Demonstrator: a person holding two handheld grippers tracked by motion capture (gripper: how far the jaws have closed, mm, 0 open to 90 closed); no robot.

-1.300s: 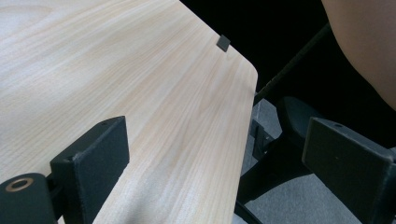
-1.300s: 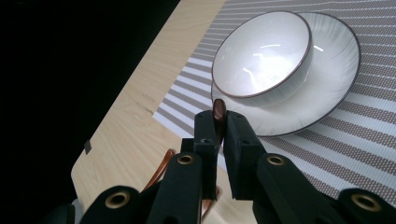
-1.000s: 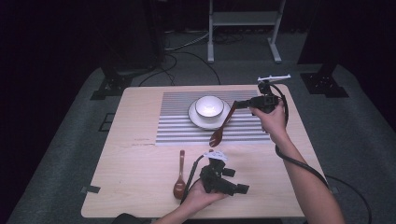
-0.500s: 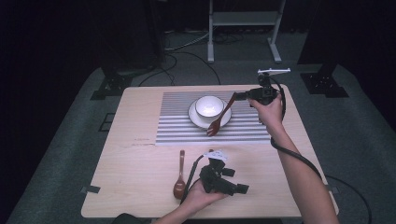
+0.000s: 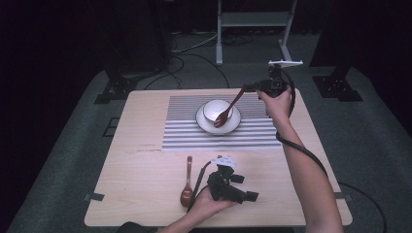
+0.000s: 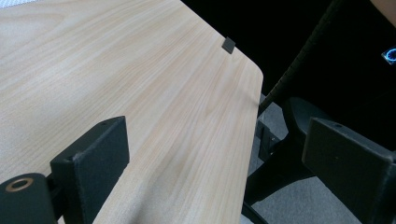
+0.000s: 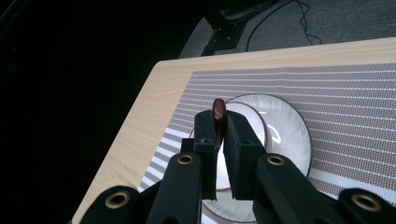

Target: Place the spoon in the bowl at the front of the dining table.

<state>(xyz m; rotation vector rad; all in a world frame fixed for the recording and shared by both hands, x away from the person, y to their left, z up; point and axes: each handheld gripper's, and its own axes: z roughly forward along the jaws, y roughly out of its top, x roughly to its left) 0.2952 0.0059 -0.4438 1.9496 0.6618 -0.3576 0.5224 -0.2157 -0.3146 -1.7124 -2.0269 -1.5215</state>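
Dark brown spoon (image 5: 229,108) clamped in right gripper (image 5: 248,88), bowl end over white bowl (image 5: 214,109) on saucer (image 5: 233,127), striped mat (image 5: 180,128). Second spoon (image 5: 187,183) beside left gripper (image 5: 245,195).
Left gripper view: jaws apart over table (image 6: 140,93), empty.
Right gripper view: jaws pinch spoon handle (image 7: 218,112) above bowl (image 7: 280,130).

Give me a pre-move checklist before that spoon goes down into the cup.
1. Grip: right gripper fingers shut on the held spoon handle: ok.
2. Spoon head aimed into the cup: ok in the high view; whether it touches, cannot tell.
3. Cup centred on its saucer, upright: ok.
4. Saucer lying on the striped mat: ok.
5. Left gripper open, resting near the table front edge, away from the cup: ok.
6. Second spoon lying flat beside the left gripper, out of the way: ok.
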